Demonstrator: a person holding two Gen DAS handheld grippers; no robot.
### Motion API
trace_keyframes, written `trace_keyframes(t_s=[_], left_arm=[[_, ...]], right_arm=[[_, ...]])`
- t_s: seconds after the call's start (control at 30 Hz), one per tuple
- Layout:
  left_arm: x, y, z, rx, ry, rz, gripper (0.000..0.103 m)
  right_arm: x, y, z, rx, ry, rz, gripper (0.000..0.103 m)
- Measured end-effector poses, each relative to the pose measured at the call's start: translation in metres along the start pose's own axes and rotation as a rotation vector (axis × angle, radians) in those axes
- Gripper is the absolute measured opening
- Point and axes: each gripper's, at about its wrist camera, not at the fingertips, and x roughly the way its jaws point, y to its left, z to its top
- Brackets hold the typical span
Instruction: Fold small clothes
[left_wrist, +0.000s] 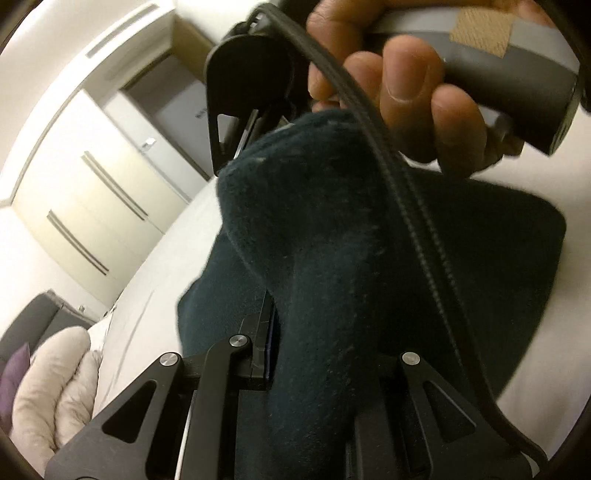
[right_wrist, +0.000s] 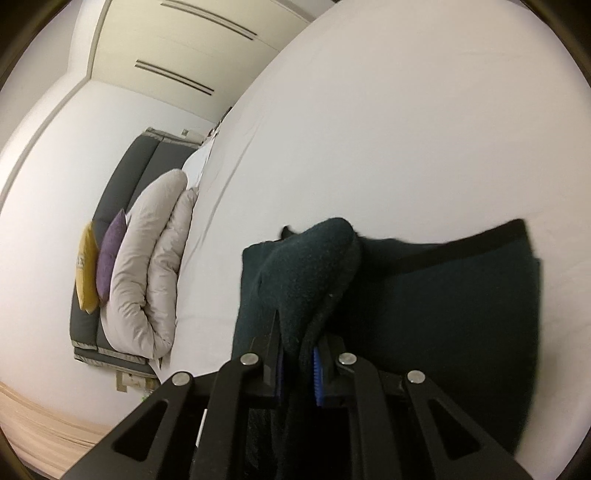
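While cloth-clamped, cable (left_wrist: 417, 236) across dark garment (left_wrist: 332, 258).

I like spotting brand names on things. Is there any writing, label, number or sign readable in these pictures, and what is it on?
None can be read.
Door: a small dark mark, too blurred to read.
Yellow cushion: a faint pale patch, too small to tell.
Dark garment: no label showing.

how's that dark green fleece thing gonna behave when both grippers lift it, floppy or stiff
Likely floppy: the dark green garment drapes and bunches over the right gripper instead of holding a shape. Probably grippy, since its fuzzy nap is pinched in the left gripper too. Probably light: the raised fold stands up between the two grips.
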Motion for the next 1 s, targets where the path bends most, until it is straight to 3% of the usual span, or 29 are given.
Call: trace_keyframes(t_s=[0.1,0.23,0.27,0.33,0.47,0.8,1.0], left_arm=[[0.003,-0.012,-0.016,0.075,0.008,0.015,0.012],[-0.001,-0.012,-0.021,0.098,-0.009,0.026,0.012],[-0.002,-0.013,-0.020,0.094,-0.009,0.021,0.012],[-0.003,-0.011,-0.020,0.094,-0.010,0.023,0.012],[-0.008,-0.018,-0.017,0.091,-0.014,0.028,0.012],[-0.022,-0.026,-0.020,0.071,-0.015,0.014,0.012],[-0.022,-0.019,-0.021,0.066,-0.016,0.012,0.012]], right_arm=[[0.004,-0.036,-0.008,0.068,0.009,-0.053,0.017],[-0.029,-0.051,-0.017,0.137,-0.077,-0.018,0.036],[-0.045,-0.047,-0.018,0.122,-0.118,-0.018,0.037],[-0.059,-0.039,-0.019,0.093,-0.112,0.024,0.037],[-0.060,-0.015,-0.024,0.015,-0.004,0.072,0.037],[-0.022,-0.048,-0.033,0.156,0.123,0.023,0.031],[-0.007,-0.046,-0.035,0.189,0.132,0.048,0.030]])
